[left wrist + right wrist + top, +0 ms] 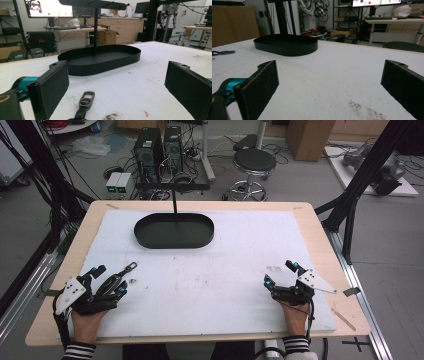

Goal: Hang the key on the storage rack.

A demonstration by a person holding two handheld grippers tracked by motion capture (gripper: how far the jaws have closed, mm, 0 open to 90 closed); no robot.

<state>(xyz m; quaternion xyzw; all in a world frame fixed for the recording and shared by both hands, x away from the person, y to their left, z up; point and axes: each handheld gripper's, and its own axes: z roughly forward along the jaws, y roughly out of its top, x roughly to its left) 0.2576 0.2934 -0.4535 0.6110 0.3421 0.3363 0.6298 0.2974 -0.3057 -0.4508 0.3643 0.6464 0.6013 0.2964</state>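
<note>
Keychain-style metal strap (84,104) lies on the white desk (210,270) near its front left corner, just ahead of the left tongs (107,279) and well apart from the right tongs (280,274), which rest by the front right corner. Seen from above, the strap (128,268) runs slantwise, its buckle end pointing away from the person and toward the black oval tray (174,231) that sits toward the far edge, left of centre. In the left gripper view the strap lies in the gap between the two black jaws, closer to the left-hand one, its long axis running roughly along the line of the jaws rather than across them; the near end drops off the bottom of that picture. The left tongs (117,82) stand wide apart with nothing pressed between the pads. The right tongs (329,85) are spread wide as well, holding nothing, over bare desk.

The left hand is clearly the nearer one. My judgement is that a pick-up would call for easing the left tongs forward and down, perhaps with a turn of the wrist so the pads close across the strap's narrow width.

A small mark sits on the strap's dark middle part, too small to read. No other legible writing on the desk things.
</note>
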